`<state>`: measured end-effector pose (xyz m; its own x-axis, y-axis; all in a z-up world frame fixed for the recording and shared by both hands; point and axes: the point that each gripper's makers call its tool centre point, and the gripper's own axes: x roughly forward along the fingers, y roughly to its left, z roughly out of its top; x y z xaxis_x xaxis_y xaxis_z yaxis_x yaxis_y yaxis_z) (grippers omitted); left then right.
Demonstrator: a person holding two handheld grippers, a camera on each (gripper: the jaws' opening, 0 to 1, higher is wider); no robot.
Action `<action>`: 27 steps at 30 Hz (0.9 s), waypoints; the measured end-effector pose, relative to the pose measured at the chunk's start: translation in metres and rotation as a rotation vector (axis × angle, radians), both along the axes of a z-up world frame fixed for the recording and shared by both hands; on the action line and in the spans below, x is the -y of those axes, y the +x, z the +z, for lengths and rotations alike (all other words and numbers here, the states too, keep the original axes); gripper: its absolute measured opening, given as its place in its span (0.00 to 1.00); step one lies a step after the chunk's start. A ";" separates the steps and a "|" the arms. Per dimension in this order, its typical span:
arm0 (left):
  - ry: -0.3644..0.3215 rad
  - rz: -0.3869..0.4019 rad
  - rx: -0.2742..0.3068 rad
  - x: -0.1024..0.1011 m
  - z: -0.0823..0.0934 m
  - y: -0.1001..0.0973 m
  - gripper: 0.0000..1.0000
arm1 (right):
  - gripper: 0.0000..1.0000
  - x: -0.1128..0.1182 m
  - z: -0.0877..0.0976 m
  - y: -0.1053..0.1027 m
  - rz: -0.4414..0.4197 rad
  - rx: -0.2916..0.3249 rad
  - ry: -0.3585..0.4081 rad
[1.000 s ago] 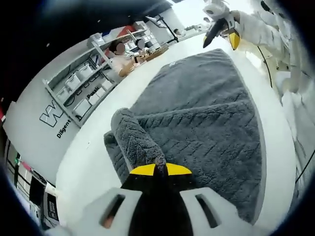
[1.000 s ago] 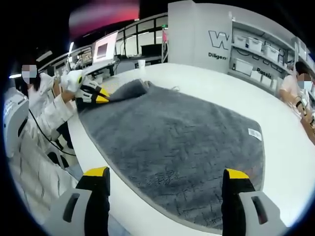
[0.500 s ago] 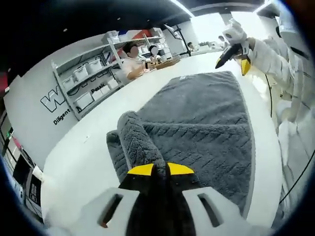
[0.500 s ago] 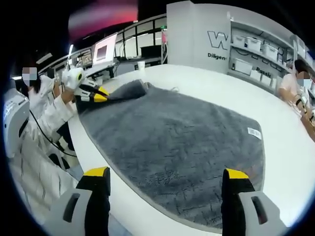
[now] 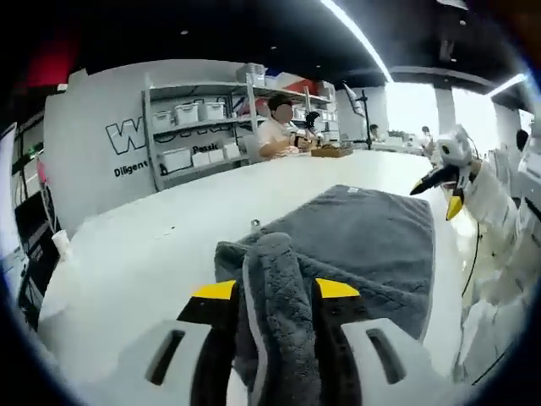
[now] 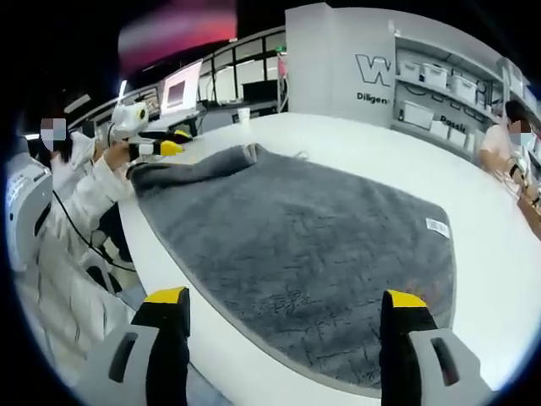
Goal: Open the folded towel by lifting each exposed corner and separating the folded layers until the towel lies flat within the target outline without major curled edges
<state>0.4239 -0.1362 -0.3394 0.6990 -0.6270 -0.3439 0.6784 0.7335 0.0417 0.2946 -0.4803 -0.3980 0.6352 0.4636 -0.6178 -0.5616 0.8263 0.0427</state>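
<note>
Left gripper view: grey, thick-piled towel [image 5: 372, 241] spread on a white table [image 5: 135, 254], long axis running from 6 o'clock up toward 1 o'clock. Near edge bunched into a plush, rounded fold, lifted off the table and clamped between the yellow-tipped jaws of the left gripper [image 5: 275, 292]. Beyond the pinched fold, one layer lying flat, far corner rounded, with a tiny white tag at the far edge. Pile showing a chevron-like texture near 4 o'clock. At 3 o'clock, the right gripper [image 5: 446, 182] held in a white-sleeved hand, hanging above the table edge beside the towel, apart from it. Shelving with white bins [image 5: 199, 135] at 11 o'clock; seated people at 12 o'clock behind the table.

Right gripper view: same grey towel [image 6: 313, 245] across the white table [image 6: 499, 279], broad and mostly flat, long axis from 10 o'clock down to 4 o'clock. Edges rounded, a paler hem along the near side at 6 to 7 o'clock. Small white label on the corner at 3 o'clock. Far end at 10 o'clock raised into a ridge and gripped by the left gripper [image 6: 161, 145], held in a white-sleeved hand. Right gripper [image 6: 283, 300] with jaws spread wide apart at 7 and 5 o'clock, grasping nothing, poised over the near edge of the towel. Monitor [image 6: 182, 85] at 11 o'clock; shelving with bins [image 6: 444, 80] at 2 o'clock.
</note>
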 end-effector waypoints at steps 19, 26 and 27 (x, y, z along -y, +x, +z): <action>-0.074 -0.272 -0.348 0.008 -0.042 0.001 0.19 | 0.92 0.001 -0.007 -0.008 -0.001 -0.009 0.021; -0.027 -0.274 -0.424 -0.012 -0.065 0.012 0.09 | 0.92 0.002 -0.008 -0.012 0.000 -0.018 0.015; -0.026 -0.287 -0.439 -0.010 -0.068 0.009 0.10 | 0.92 0.002 -0.009 -0.012 -0.001 -0.018 0.014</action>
